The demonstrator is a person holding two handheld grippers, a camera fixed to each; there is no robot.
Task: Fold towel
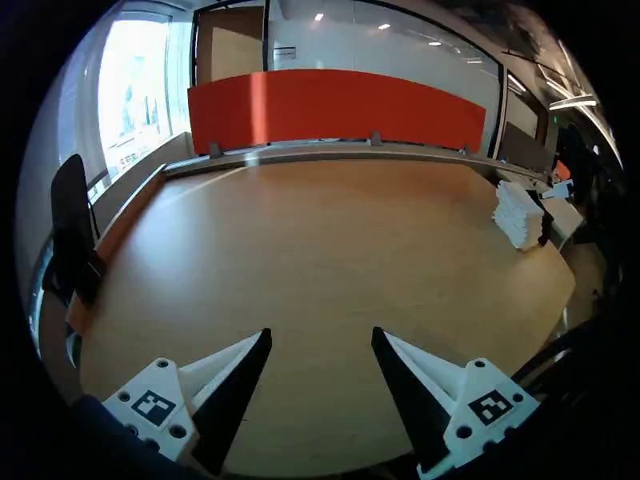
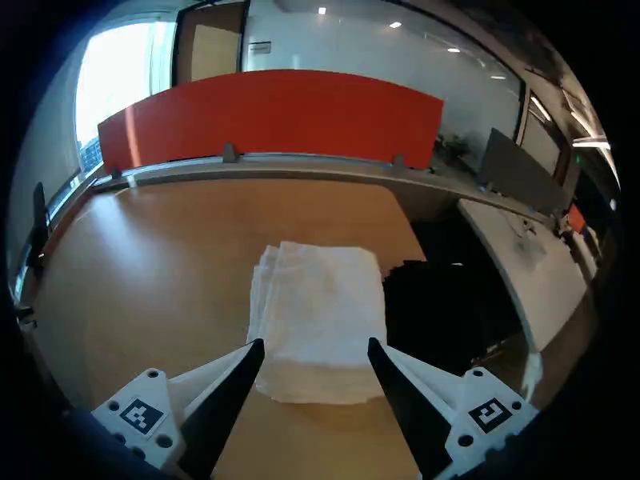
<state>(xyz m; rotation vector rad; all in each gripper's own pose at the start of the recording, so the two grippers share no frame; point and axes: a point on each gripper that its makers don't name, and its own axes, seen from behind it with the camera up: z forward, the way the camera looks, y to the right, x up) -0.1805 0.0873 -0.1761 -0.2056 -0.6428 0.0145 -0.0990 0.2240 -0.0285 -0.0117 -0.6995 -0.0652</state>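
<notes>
Smooth wood desk (image 1: 320, 240) runs open from my left gripper (image 1: 322, 331), fingers spread, to an orange divider (image 1: 336, 108). My right gripper (image 2: 315, 342), likewise spread, hovers over the soft white towel stack (image 2: 320, 320) at the desk's right edge.

One towel stack (image 2: 320, 320), one table (image 2: 160, 256), one orange divider (image 2: 272, 108)

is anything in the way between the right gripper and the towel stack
Nothing visible stands between them. The right gripper has its jaws open, and the towel stack lies straight ahead on the wooden table, its near edge just beyond the jaws.
</notes>
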